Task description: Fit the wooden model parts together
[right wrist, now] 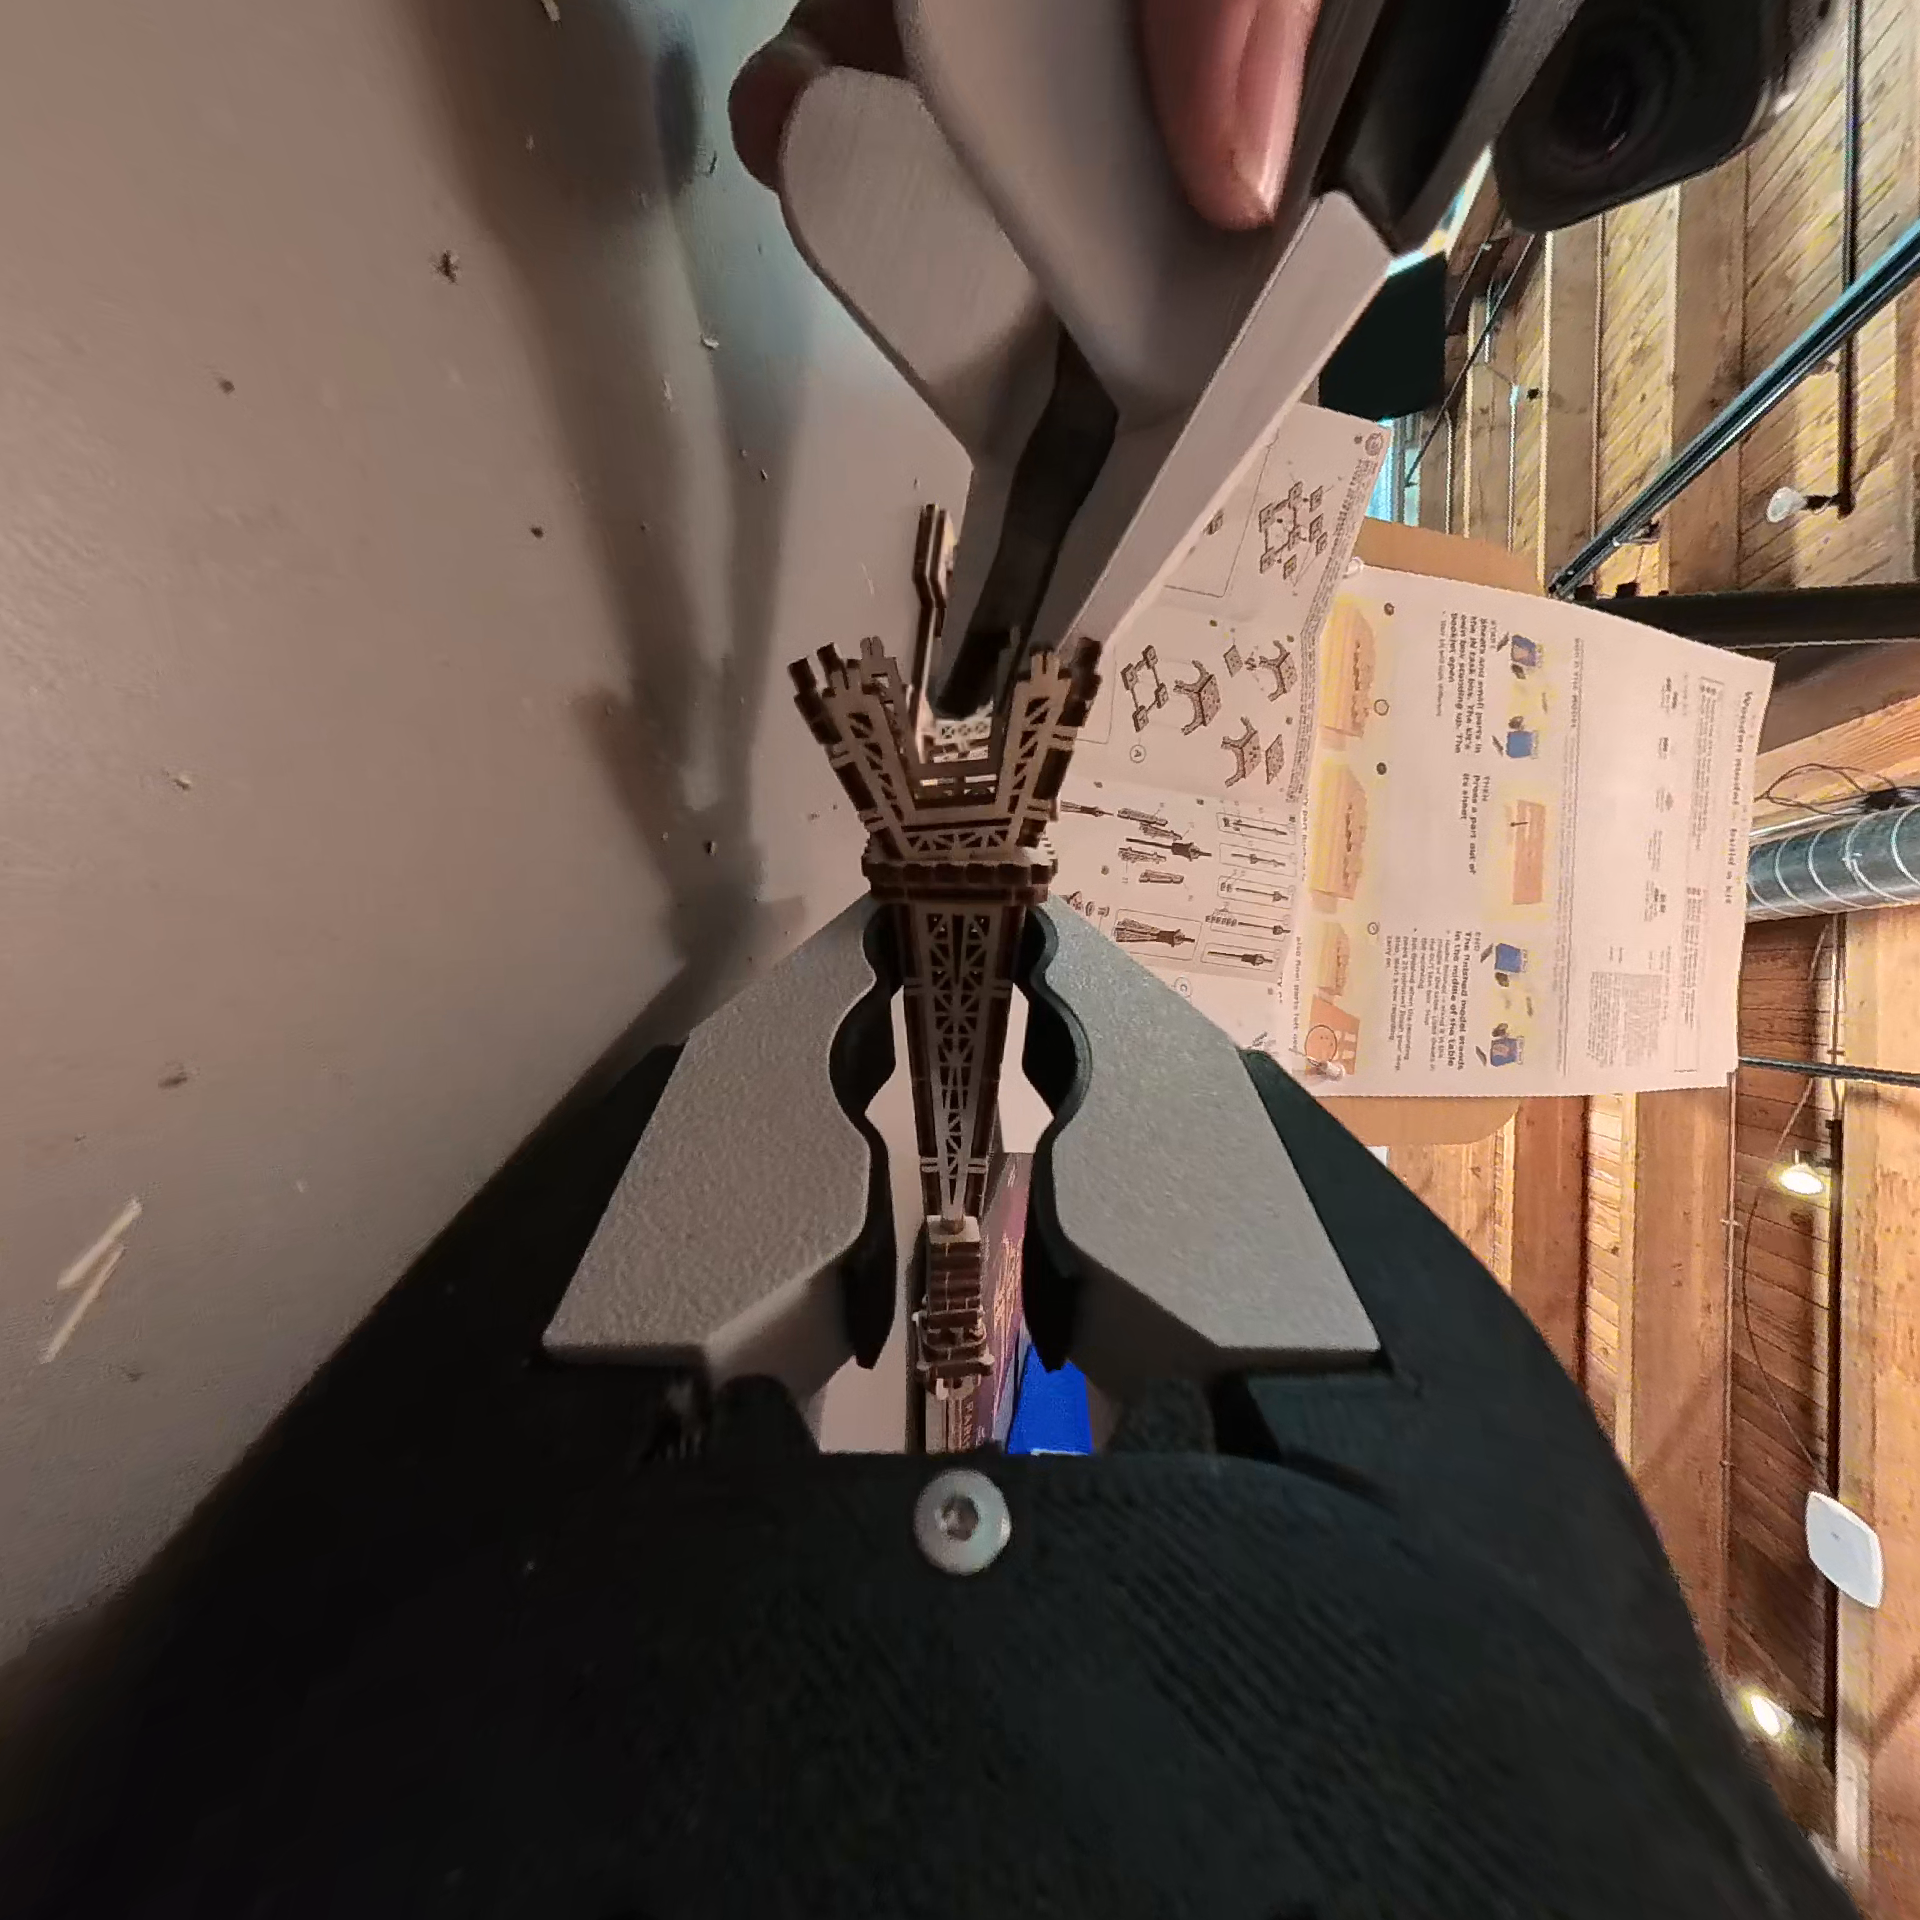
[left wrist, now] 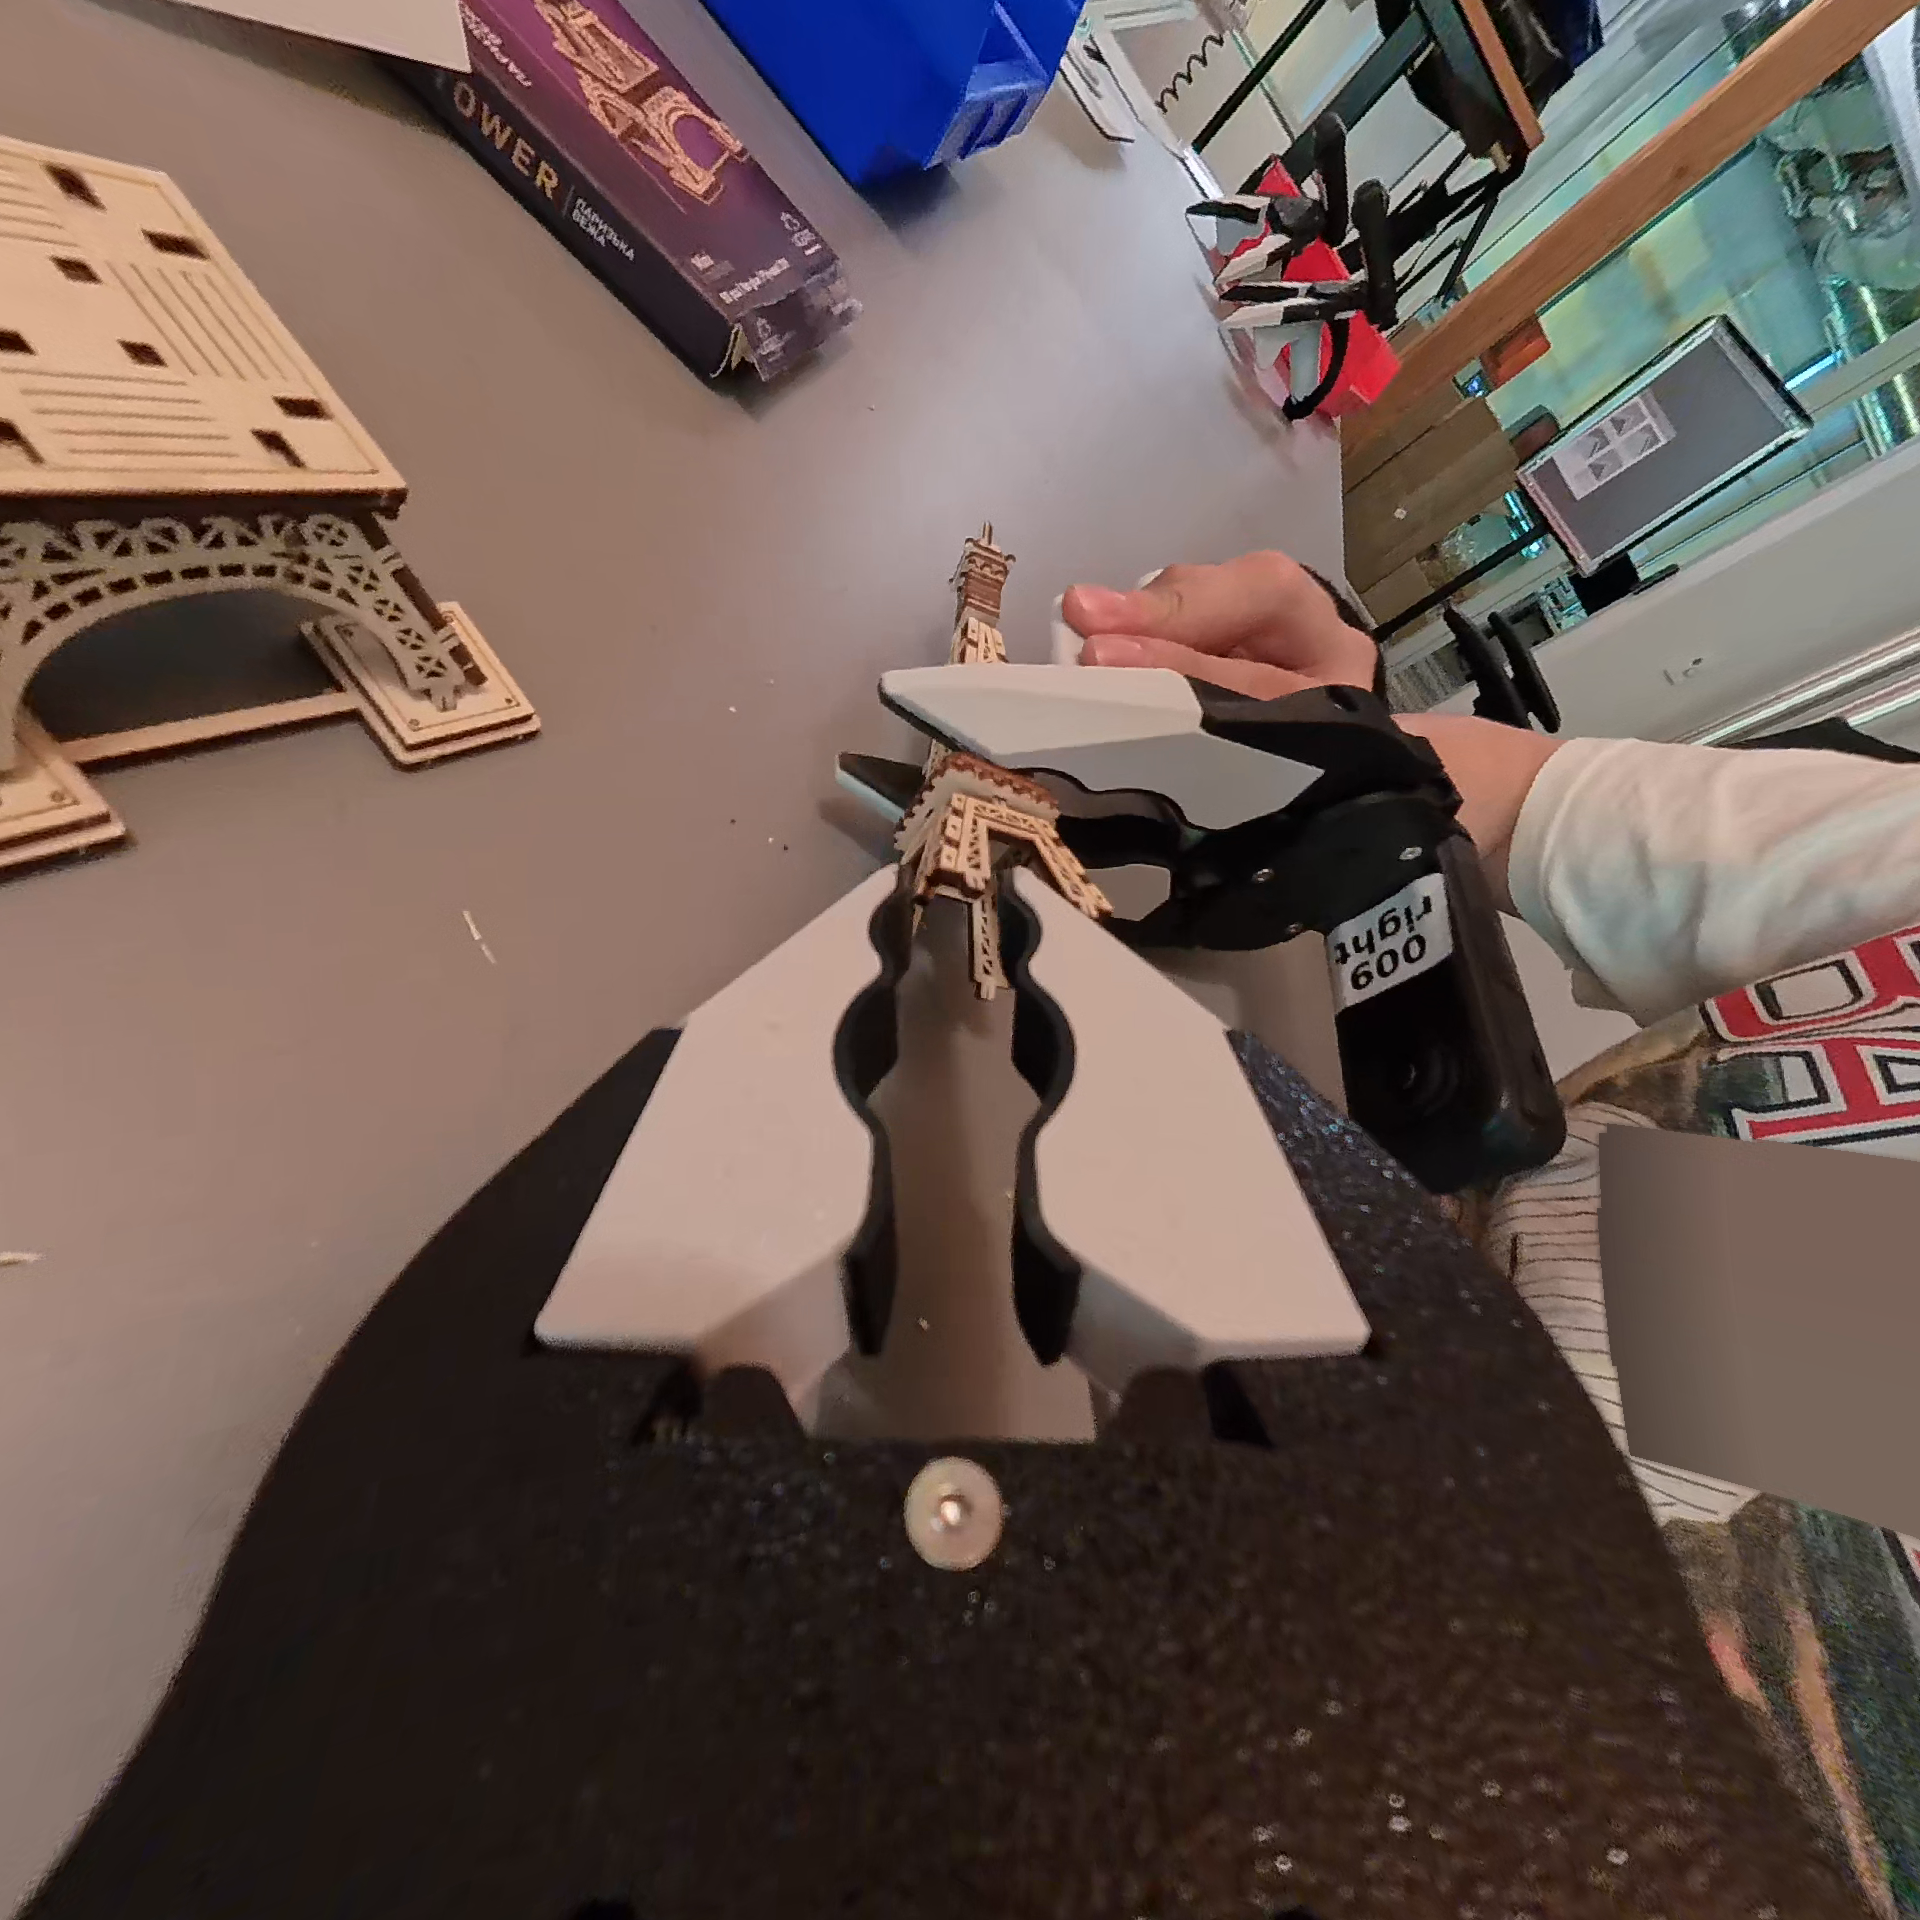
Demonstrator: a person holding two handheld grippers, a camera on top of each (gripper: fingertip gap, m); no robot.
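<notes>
Here, at frame centre, the right gripper (right wrist: 956,925) clamps the wooden spire (right wrist: 951,997), while the left gripper (left wrist: 956,883) pinches its splayed foot; the arched base (left wrist: 197,499) sits upper left.

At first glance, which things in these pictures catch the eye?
The slim wooden tower spire, clamped by the right gripper while the left gripper pinches its splayed foot. Behind, at the grey table's left edge, stands the wide arched wooden base.
</notes>
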